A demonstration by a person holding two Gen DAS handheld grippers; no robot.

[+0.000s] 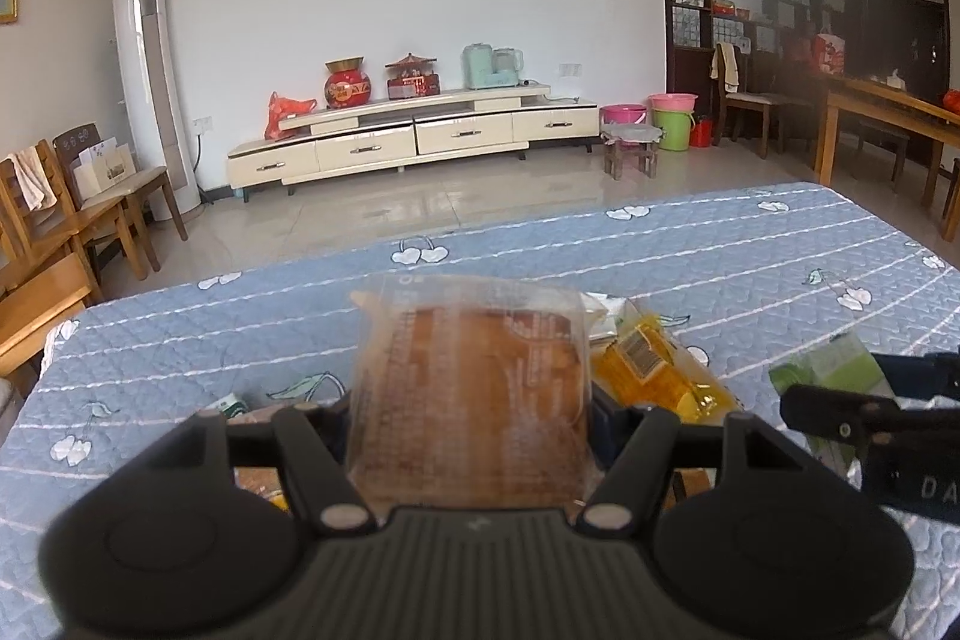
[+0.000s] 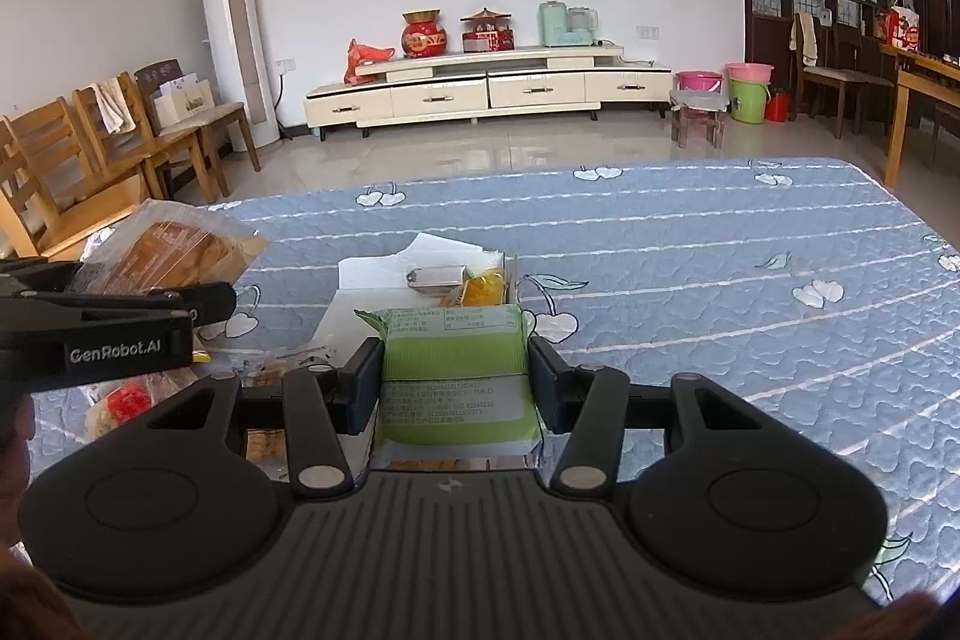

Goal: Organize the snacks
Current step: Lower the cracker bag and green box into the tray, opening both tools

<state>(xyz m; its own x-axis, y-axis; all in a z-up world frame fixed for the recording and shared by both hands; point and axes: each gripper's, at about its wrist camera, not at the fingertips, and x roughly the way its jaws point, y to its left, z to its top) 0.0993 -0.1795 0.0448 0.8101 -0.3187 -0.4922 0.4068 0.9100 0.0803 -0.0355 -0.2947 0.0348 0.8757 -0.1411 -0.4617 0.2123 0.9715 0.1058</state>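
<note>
Left claw [image 1: 471,400] grips a clear pack of brown cake [image 1: 474,388] and right claw [image 2: 456,382] a green packet [image 2: 456,370], both lifted over the quilted counter [image 2: 720,280], where loose snacks [image 2: 474,289] remain unsorted

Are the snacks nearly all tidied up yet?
Not yet. Nothing looks sorted so far. The left gripper holds a clear bread packet, the right gripper a green snack packet. A yellow packet and other wrapped snacks lie loose on the blue quilted cloth.
</note>
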